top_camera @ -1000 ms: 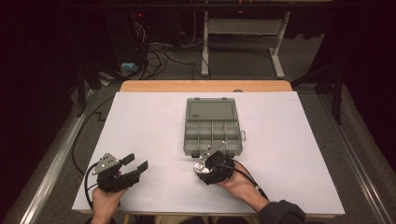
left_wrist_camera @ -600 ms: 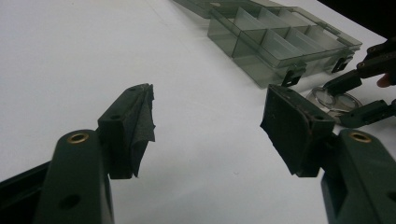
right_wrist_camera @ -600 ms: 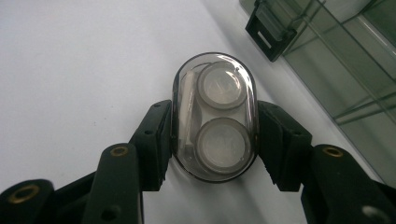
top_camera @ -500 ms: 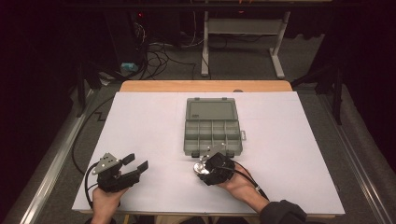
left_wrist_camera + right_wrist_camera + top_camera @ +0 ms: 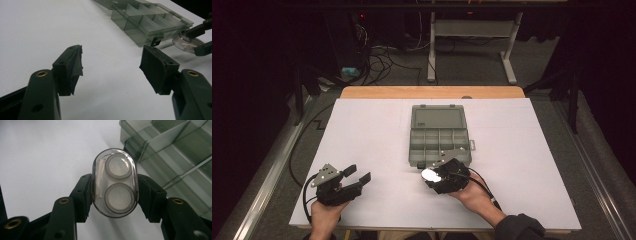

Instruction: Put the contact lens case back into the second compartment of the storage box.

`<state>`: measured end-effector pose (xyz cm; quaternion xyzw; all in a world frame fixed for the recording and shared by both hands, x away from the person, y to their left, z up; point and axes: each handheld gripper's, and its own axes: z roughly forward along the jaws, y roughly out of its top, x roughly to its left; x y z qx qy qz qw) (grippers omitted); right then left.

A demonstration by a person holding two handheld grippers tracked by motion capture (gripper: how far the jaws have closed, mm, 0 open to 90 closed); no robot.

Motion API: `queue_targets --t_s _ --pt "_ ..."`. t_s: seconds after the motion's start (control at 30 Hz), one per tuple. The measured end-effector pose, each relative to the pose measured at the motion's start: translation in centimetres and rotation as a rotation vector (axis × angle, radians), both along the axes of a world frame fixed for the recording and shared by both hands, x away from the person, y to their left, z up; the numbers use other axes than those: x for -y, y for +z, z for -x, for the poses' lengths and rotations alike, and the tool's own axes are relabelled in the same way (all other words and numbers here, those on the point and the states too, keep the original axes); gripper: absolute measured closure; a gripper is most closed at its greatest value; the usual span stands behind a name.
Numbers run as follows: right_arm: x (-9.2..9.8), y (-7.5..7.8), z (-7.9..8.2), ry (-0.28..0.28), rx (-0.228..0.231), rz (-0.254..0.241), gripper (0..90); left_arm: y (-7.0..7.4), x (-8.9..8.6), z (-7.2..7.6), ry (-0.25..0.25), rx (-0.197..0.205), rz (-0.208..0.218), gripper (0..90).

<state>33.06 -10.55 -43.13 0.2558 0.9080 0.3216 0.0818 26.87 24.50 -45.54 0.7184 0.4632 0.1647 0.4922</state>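
Note:
A clear oval case (image 5: pixel 115 182) with two round white discs inside sits between the pads of my right gripper (image 5: pixel 115 192), which has just been closing and is now shut on its sides. In the high view this gripper (image 5: pixel 432 176) holds the case (image 5: pixel 430 174) just above the white table, at the front edge of an open grey compartment box (image 5: pixel 413 150). My left gripper (image 5: pixel 357 173) rests at the front left, open, with nothing between its jaws (image 5: pixel 111 67). From there the box (image 5: pixel 135 35) and the held case (image 5: pixel 186 42) lie ahead to the right.
The box's lid (image 5: pixel 438 118) lies flat behind its compartments, and two latches hang at its front. White paper (image 5: pixel 362 130) covers the table. Beyond the far wooden edge (image 5: pixel 432 92) are cables and a metal stand on the floor.

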Motion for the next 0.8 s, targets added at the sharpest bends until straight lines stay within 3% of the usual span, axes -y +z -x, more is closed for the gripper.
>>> queue_targets --t_s 0.33,0.8 --pt "1.0 2.1 -1.3 -0.043 0.017 -0.034 49.6 0.0 0.0 0.0 0.001 0.000 0.000 34.1" --pt "0.9 3.3 -4.0 -0.089 0.040 -0.013 49.6 0.0 0.0 0.0 0.005 0.005 0.001 34.2"
